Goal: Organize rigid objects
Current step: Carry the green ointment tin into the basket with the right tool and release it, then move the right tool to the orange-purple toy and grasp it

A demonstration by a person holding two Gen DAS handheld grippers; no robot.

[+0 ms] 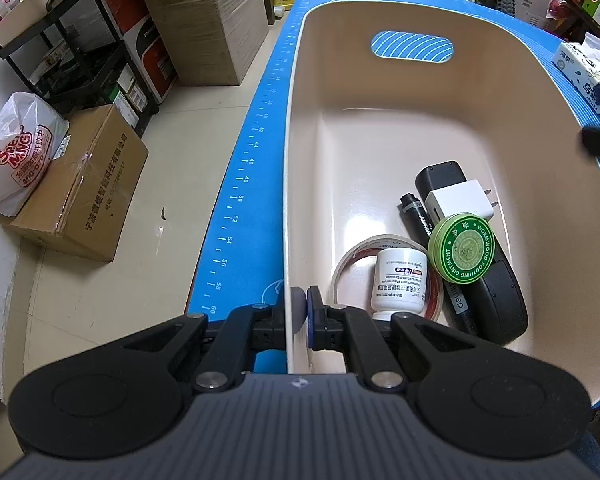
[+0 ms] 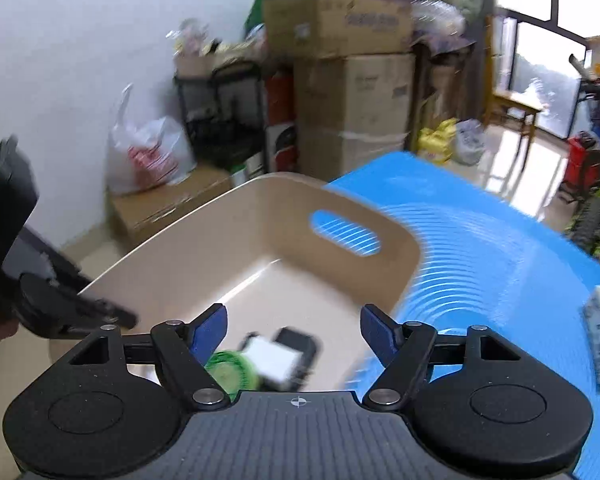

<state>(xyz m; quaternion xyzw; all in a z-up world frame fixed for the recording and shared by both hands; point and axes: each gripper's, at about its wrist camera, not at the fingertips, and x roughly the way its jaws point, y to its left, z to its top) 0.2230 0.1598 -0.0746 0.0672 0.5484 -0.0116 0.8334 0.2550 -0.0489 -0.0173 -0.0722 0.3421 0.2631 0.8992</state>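
The beige bin (image 1: pixel 420 92) sits on a blue mat (image 1: pixel 256 152) that covers the tabletop, and everything sorted so far lies bunched at the bin's near end. There, a white pill bottle (image 1: pixel 400 280) lies on its side across a roll of tape (image 1: pixel 354 258). Just beside the bottle, a round green ointment tin (image 1: pixel 462 248) leans on a black rounded object (image 1: pixel 500 300). A black marker (image 1: pixel 418 216) runs between the tape and the tin. A white charger plug (image 1: pixel 458 202) rests against a black remote-like block (image 1: pixel 440 176), just past the tin toward the bin's far end. The far half of the bin is bare, with a handle slot (image 1: pixel 412 46) cut in its end wall.

The left gripper (image 1: pixel 302 312) is clenched on the bin's near left rim, one pad outside the wall and one inside. The right gripper (image 2: pixel 292 332) hangs above the bin's near right side with its blue fingers (image 2: pixel 210 330) spread wide and nothing between them; its view is blurred.

A white tissue pack (image 1: pixel 584 72) lies on the mat to the right of the bin. Left of the bin, on the floor, stand cardboard boxes (image 1: pixel 84 188), a white plastic bag (image 1: pixel 16 152) and a black rack (image 1: pixel 68 60).
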